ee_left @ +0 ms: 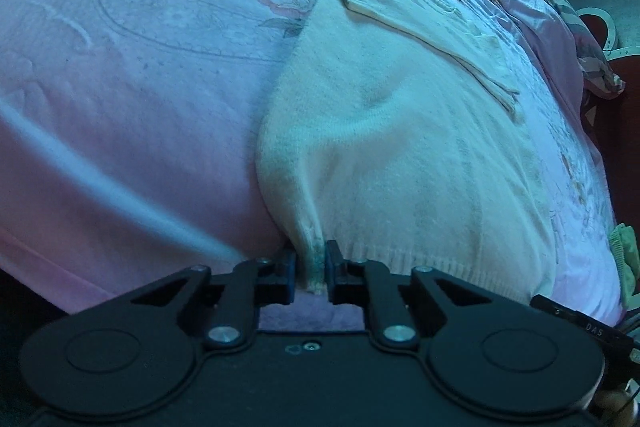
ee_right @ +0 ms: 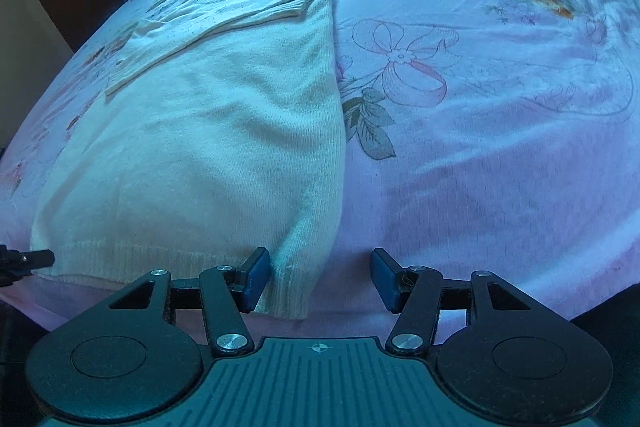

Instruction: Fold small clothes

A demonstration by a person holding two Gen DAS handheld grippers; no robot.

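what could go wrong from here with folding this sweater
1. The left hand-held gripper pinches only a thin bunch of the cream knit sweater at its hem corner, so the fabric may slip out when lifted.
2. The right hand-held gripper is open with the other hem corner off-centre by one pad; closing could miss it, and the fold would go crooked.
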